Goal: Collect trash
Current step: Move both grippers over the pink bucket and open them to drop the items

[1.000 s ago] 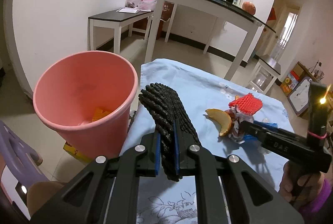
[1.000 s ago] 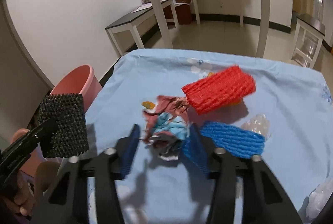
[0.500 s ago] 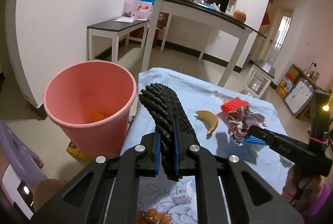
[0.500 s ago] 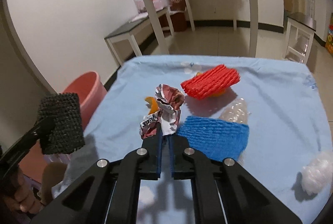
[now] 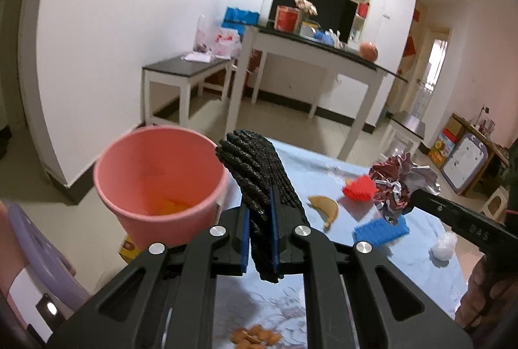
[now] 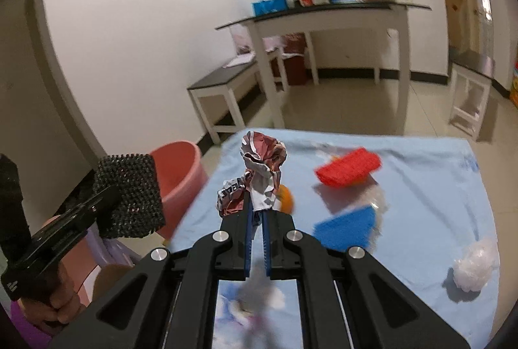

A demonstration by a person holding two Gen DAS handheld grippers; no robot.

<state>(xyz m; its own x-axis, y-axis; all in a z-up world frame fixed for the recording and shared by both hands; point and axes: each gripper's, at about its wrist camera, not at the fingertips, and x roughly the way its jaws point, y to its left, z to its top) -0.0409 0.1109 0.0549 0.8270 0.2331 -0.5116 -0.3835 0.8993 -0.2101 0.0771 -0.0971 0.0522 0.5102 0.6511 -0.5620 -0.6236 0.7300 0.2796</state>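
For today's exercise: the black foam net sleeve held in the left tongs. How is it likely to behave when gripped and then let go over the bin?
The black foam net sleeve probably squashes easily: the left tongs pinch it narrow. It seems fairly springy, standing up above the tongs with only a slight bend. Likely very light, it may drift when dropped toward the pink bin.

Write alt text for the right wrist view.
The right gripper holds a crumpled wrapper above a blue tablecloth strewn with red and blue foam nets. At left, the left gripper holds a black foam net near a pink bin.
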